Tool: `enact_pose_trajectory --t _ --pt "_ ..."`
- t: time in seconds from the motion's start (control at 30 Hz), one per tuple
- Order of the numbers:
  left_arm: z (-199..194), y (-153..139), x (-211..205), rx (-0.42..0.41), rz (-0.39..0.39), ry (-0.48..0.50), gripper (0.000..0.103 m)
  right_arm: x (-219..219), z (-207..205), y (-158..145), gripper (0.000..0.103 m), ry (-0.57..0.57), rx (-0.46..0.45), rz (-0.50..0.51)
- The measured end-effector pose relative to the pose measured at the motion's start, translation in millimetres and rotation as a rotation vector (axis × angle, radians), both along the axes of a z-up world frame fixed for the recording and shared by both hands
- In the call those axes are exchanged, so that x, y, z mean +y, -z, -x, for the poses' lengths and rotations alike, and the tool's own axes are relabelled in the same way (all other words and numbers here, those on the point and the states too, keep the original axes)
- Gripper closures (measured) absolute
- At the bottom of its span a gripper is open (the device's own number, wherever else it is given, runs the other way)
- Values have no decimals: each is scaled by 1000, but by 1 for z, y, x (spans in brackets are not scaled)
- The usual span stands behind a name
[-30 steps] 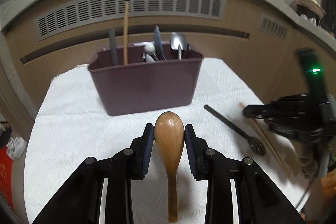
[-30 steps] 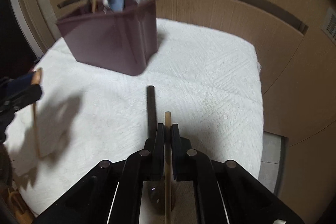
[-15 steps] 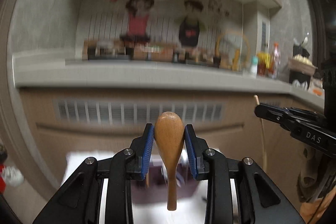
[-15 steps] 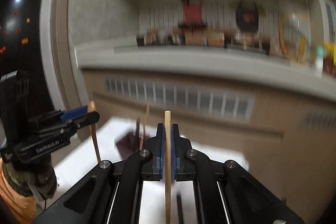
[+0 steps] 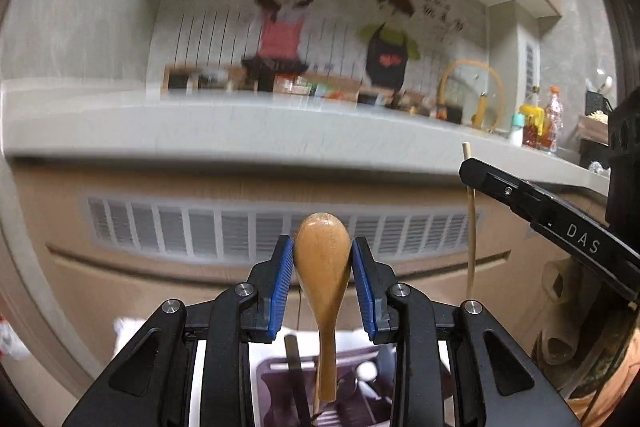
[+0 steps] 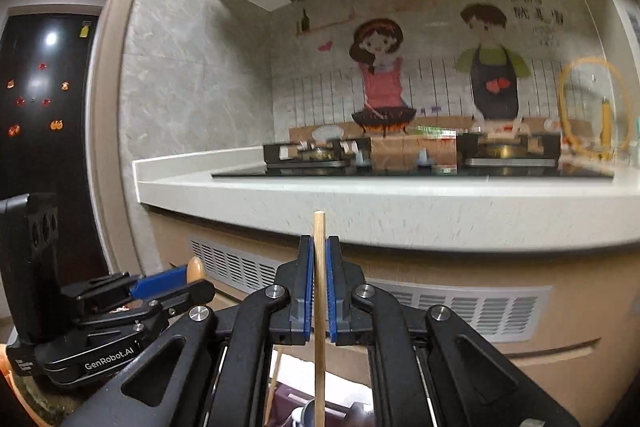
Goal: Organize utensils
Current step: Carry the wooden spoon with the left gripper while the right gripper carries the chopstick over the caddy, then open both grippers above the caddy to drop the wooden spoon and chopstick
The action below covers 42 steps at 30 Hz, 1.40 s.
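Note:
My left gripper (image 5: 323, 259) is shut on a wooden spoon (image 5: 323, 291), bowl up and handle hanging down over the purple utensil caddy (image 5: 276, 383), which holds several utensils. My right gripper (image 6: 319, 283) is shut on a thin wooden chopstick (image 6: 319, 339) held upright, its lower end above the caddy (image 6: 292, 397). In the left wrist view the right gripper (image 5: 536, 203) and the chopstick (image 5: 471, 227) show at the right. In the right wrist view the left gripper (image 6: 160, 287) shows at the lower left with the spoon's tip (image 6: 195, 267).
A kitchen counter (image 6: 400, 203) with a gas hob (image 6: 320, 153) runs across behind. A vented cabinet front (image 5: 240, 231) lies below the counter. Bottles (image 5: 540, 125) stand on the counter at the right. A white cloth (image 5: 124, 331) covers the table under the caddy.
Both grippers have lifted off the table and tilted level, carrying the spoon and the chopstick. They now hang over the caddy, which has slid to the bottom of both views.

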<state>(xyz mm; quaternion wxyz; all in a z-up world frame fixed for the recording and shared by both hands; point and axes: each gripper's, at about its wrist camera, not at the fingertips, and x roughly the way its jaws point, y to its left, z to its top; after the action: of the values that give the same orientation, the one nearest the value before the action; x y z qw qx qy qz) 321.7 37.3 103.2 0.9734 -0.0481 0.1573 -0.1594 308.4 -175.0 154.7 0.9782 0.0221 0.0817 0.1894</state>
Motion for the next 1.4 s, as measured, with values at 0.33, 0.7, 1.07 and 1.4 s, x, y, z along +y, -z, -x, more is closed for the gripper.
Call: enact_pose_trajectory --t 0.33,0.7,1.07,1.4 --pt "-26 79 -11 143 -61 5 72 1 -46 95 97 6 205 47" --pt "0 83 0 175 -40 -62 41 -12 -31 132 86 -22 373 86" --pt "62 94 21 315 -17 -145 23 -66 45 145 81 95 491 137" --pt "146 135 -16 356 -91 -157 11 -63 128 194 81 134 624 95"
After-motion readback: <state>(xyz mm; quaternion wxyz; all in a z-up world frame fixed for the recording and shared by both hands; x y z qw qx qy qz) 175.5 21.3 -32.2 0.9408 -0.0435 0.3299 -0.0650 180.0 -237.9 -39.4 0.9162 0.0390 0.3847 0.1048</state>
